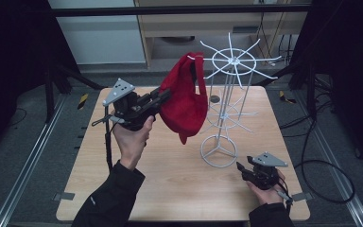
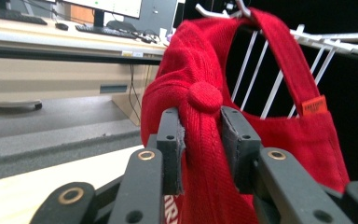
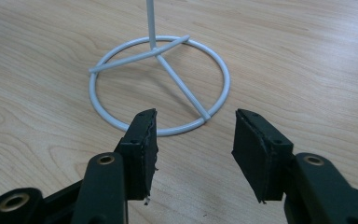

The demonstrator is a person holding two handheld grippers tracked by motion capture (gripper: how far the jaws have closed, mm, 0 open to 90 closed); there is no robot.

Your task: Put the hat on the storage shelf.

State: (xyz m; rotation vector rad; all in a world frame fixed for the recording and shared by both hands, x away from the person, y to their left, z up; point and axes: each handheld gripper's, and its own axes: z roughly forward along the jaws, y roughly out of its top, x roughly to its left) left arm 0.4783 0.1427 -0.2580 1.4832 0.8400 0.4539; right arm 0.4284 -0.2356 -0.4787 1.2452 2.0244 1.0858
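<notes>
A red cap point(image 1: 184, 97) hangs by its back strap from an arm of the white wire rack point(image 1: 230, 60), left of the pole. My left gripper point(image 1: 165, 97) is held up level against it from the left. In the left gripper view its jaws stand on either side of a fold of the cap's crown point(image 2: 200, 60), just under the top button, and the cloth lies loose between the pads point(image 2: 172, 140). My right gripper point(image 1: 240, 166) rests low near the table's front right, open and holding nothing, and faces the rack's ring base point(image 3: 161, 84).
The rack's ring base point(image 1: 219, 151) stands right of the middle of the wooden table point(image 1: 170, 179). Further wire arms point(image 1: 264, 71) spread out at the top and halfway up the pole. A dark round mark point(image 1: 214, 99) lies behind the rack. Cables point(image 1: 326, 170) trail on the floor at right.
</notes>
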